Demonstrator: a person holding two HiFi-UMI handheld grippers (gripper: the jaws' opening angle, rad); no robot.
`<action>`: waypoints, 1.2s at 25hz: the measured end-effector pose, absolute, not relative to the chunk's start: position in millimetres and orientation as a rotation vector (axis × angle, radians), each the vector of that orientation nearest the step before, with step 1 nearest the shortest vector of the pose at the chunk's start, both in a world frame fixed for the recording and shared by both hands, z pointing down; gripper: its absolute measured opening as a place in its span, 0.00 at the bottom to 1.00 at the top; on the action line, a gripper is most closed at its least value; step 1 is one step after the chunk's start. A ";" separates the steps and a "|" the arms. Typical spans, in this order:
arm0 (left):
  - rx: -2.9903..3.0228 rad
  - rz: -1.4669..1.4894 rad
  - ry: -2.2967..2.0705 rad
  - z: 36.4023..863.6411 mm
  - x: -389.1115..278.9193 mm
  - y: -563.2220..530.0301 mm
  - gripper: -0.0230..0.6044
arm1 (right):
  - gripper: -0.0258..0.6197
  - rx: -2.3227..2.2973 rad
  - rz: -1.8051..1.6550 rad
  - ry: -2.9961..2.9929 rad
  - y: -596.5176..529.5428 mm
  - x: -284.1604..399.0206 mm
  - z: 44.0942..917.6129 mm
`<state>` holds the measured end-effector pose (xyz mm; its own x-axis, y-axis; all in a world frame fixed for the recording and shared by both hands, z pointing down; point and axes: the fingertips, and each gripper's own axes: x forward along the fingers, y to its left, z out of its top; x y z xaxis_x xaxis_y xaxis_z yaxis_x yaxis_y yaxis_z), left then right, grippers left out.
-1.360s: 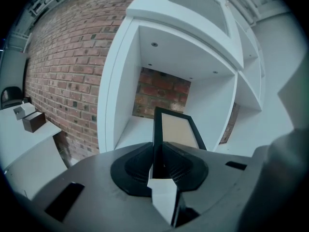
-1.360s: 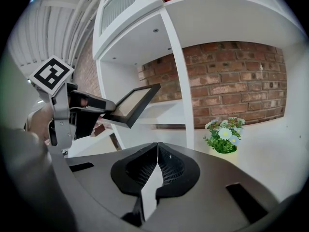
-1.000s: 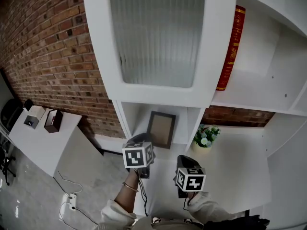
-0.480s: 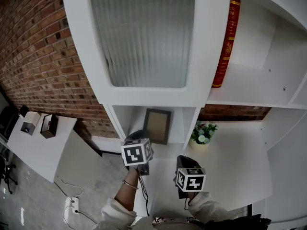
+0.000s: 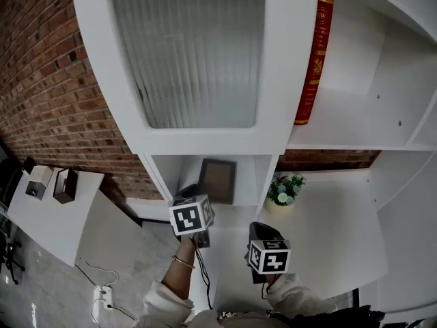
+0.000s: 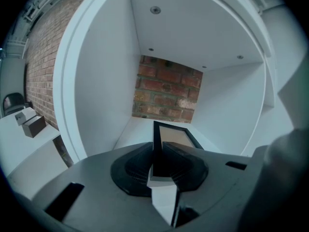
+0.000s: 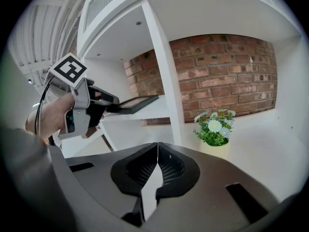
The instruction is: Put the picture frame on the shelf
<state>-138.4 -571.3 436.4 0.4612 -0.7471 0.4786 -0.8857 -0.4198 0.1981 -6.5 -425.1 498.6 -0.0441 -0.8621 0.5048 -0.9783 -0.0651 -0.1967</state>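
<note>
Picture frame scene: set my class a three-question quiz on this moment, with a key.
1. True or false: the left gripper is shut on the frame.
2. What stands past the divider, to the right of the frame? A. flowers B. a mug C. a lamp
3. Fill in: the right gripper has its jaws ____, with nothing between them.
Key: 1 true; 2 A; 3 shut.

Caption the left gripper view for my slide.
Left gripper, shut on the picture frame, reaches into the white shelf compartment.
</note>
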 end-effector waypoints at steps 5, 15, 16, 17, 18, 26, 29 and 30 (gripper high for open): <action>2.292 0.448 -1.349 439.8 -137.3 -572.7 0.14 | 0.08 2.022 0.766 -1.952 -423.4 -0.1 495.5; 2.324 0.406 -1.342 430.5 -138.3 -570.7 0.20 | 0.08 2.026 0.753 -1.970 -422.7 -0.9 495.1; 2.325 0.396 -1.347 428.3 -139.8 -570.0 0.20 | 0.08 2.029 0.751 -1.969 -422.1 -1.2 494.0; 2.328 0.386 -1.352 425.9 -141.5 -569.2 0.20 | 0.08 2.032 0.751 -1.965 -420.9 -1.3 493.1; 2.333 0.377 -1.358 423.2 -143.1 -568.2 0.20 | 0.08 2.033 0.751 -1.963 -419.6 -1.5 492.8; 2.380 0.340 -1.390 402.8 -140.1 -549.6 0.20 | 0.08 2.036 0.732 -1.989 -409.5 1.6 492.6; 2.408 0.338 -1.370 399.5 -130.1 -537.4 0.20 | 0.08 2.043 0.722 -1.990 -402.4 8.0 490.0; 2.414 0.337 -1.368 398.9 -127.8 -533.6 0.20 | 0.08 2.046 0.719 -1.992 -400.2 10.2 489.2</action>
<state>-127.8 -533.6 398.9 0.5068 -0.7794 0.3683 -0.8613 -0.4756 0.1789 10.2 -400.2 489.2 -0.0244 -0.8833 0.4682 -0.9786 -0.0746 -0.1917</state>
